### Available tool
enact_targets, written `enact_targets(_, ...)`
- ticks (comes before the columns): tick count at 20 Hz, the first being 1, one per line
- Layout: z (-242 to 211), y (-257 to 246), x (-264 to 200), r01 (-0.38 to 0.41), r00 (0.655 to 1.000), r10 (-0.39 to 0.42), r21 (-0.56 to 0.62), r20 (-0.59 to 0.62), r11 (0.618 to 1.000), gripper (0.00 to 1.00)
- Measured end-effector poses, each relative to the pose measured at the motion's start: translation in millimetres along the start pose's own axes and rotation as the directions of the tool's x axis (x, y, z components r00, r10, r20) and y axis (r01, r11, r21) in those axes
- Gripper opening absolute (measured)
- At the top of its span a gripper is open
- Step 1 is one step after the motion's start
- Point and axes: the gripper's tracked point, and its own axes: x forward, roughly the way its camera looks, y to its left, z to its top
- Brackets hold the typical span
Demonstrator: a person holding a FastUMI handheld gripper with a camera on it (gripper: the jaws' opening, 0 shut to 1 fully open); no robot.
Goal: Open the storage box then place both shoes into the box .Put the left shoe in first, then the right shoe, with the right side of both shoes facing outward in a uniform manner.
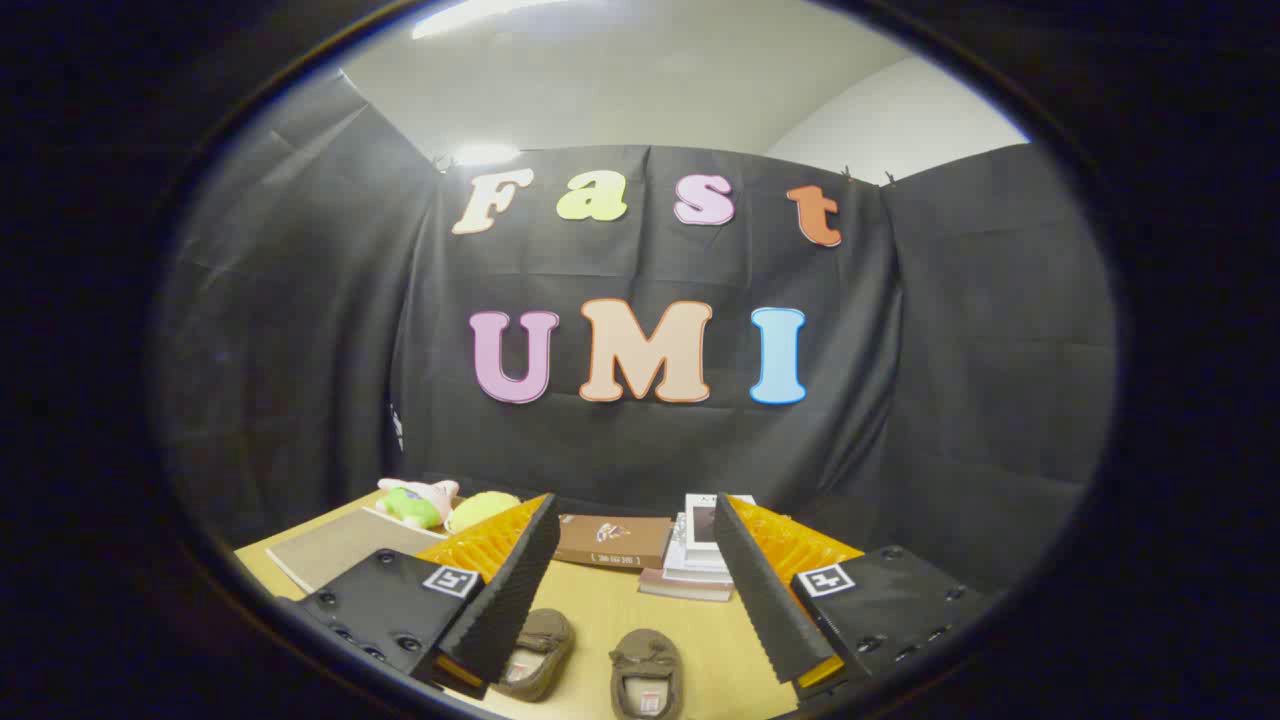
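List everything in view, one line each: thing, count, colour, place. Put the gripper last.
shoes: two, brown, side by side on the table, between the fingers and close to the camera.
brown book: one, lying flat beyond the shoes.
stack of books: one, mostly white, right of the brown book.
plush toys: two, one pink and green, one yellow-green, at the table's far left.
flat board: one, grey-brown, in front of the toys.
table: one, light wood.
gripper: one, fingers wide apart, holding nothing.
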Motion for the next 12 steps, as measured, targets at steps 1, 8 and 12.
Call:
enact_targets(1, 1, -2, -1, 0.007, 1.0, -0.007, -0.009, 0.001, 1.0, 0.99)
enact_targets(8, -3, -12, -10, 0.057, 0.998, -0.057, -0.017, -0.005, 0.998, 0.99)
enact_targets(12, -12, -12, -12, 0.077, 0.997, -0.076, 0.014, -0.023, 0.997, 0.99)
